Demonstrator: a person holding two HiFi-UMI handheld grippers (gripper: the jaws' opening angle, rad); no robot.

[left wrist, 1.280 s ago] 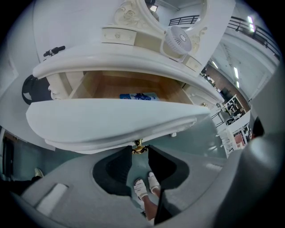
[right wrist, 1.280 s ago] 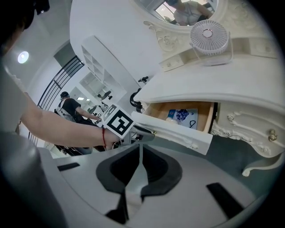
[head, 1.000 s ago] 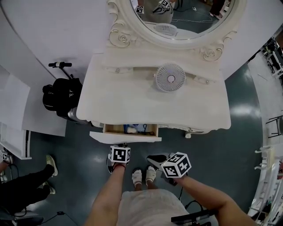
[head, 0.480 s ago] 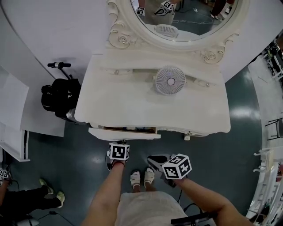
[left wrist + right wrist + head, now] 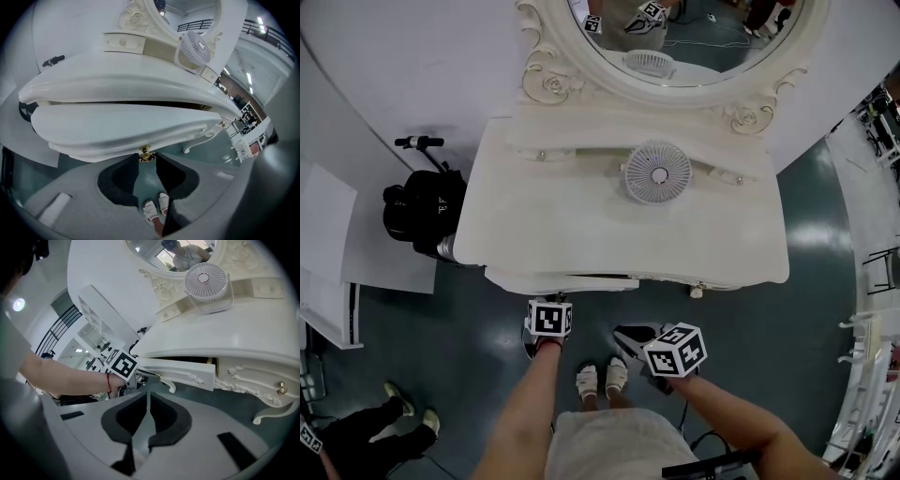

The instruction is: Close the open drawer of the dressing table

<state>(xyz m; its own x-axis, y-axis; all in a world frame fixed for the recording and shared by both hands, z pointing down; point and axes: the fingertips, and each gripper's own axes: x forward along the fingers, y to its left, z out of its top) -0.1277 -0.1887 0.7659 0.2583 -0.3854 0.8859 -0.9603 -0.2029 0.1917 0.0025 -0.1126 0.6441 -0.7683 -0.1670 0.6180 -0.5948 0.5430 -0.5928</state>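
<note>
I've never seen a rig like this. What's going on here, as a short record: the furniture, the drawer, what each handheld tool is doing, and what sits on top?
furniture: white dressing table with an oval mirror
drawer: nearly shut, its front a little proud of the table
left gripper: jaws closed on the drawer's brass knob
right gripper: jaws together, nothing between them, held clear of the table
on top: small white fan
</note>
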